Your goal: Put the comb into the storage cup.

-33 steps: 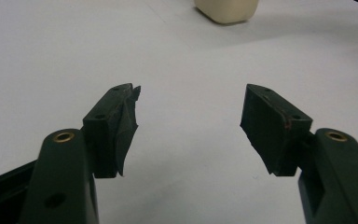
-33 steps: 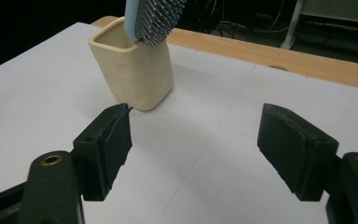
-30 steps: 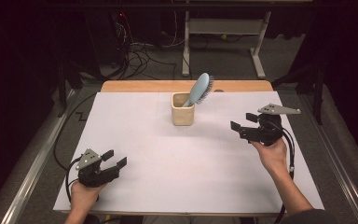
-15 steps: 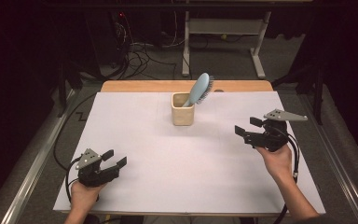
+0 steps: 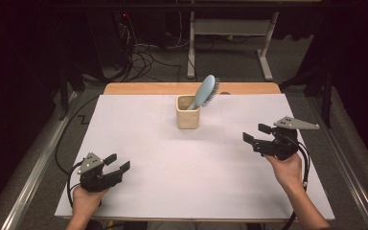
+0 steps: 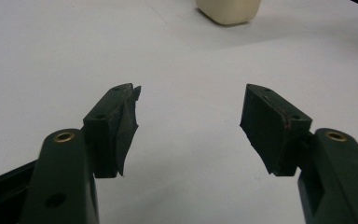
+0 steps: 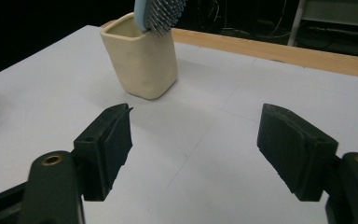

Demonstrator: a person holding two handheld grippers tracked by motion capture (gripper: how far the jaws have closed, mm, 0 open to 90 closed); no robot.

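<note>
A cream square cup (image 5: 188, 112) (image 7: 141, 61) stands at the back middle of the white table cover. A light blue hairbrush (image 5: 204, 91) (image 7: 157, 12) leans in it, bristled head up and tilted right. My left gripper (image 5: 117, 162) (image 6: 189, 116) rests near the front left, open, with bare cover between its jaws; the cup's base (image 6: 228, 10) lies far ahead. My right gripper (image 5: 256, 133) (image 7: 196, 140) is held at the right, open and empty, pointing left toward the cup.
The white cover (image 5: 172, 167) lies over a wooden table whose edge (image 5: 163, 88) shows at the back. Metal rails (image 5: 33, 167) run along both sides. Cables (image 5: 143, 57) and a desk frame (image 5: 230, 28) stand on the floor behind.
My right gripper has drifted slightly to the right and toward the front, away from the cup. The left gripper, cup and brush have not moved.
</note>
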